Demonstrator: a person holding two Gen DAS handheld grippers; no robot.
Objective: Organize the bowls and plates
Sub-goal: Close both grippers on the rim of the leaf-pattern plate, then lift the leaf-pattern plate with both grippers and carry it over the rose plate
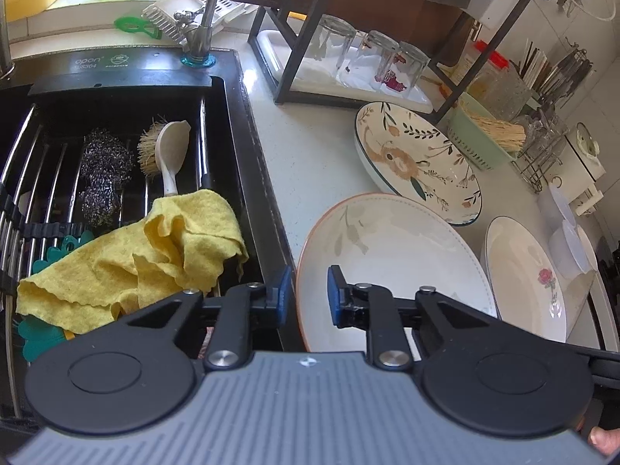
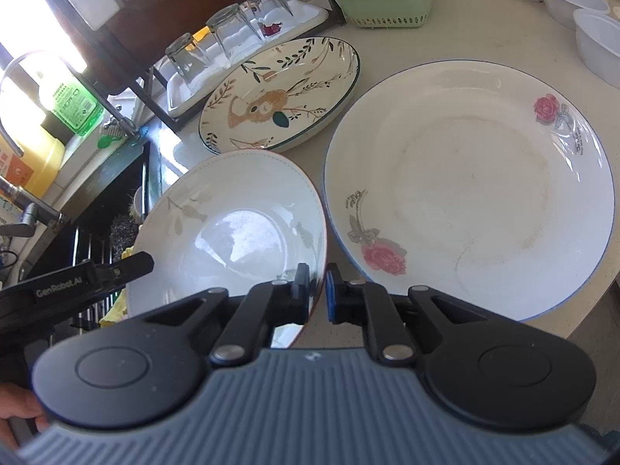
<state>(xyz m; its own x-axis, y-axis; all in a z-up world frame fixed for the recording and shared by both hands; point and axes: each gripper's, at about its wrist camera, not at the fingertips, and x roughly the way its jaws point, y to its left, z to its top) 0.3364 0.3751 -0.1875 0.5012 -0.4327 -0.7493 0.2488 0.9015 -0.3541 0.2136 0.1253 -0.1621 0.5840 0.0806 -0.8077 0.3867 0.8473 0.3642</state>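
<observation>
— How far along would you say they are?

— Barely begun, I'd judge. Three plates lie separately on the worktop point(image 1: 310, 147), none stacked. The rabbit-pattern plate point(image 1: 416, 161) sits in the upper middle of the left wrist view, the rose plate point(image 1: 525, 279) at the right edge, and the leaf-pattern plate point(image 1: 391, 259) in the centre, next to the sink point(image 1: 232, 89). Two white bowls point(image 2: 585, 11) wait in the upper right corner of the right wrist view, side by side, not nested.

— And the grippers?

— Both are on the leaf-pattern plate. The left gripper point(image 1: 308, 294) has its fingers spread either side of the near rim, one blue pad outside, one over the plate's inside; there's a gap, so I don't think it has bitten yet. The right gripper point(image 2: 317, 290) has its fingers drawn nearly together around the rim on the opposite side. It looks like a pinch, though I can't swear the pads are pressing.

— Anything one camera catches that the other misses?

— The left one shows into the sink: a yellow cloth point(image 1: 155, 248), steel scourers point(image 1: 102, 166) and a dish brush point(image 1: 166, 155) on the rack. The right one shows the rose plate whole, faint marks on its face, and the other gripper's finger reaching in from the lower left. The leaf-pattern plate seems tilted there, its right edge rising beside the rose plate.
</observation>
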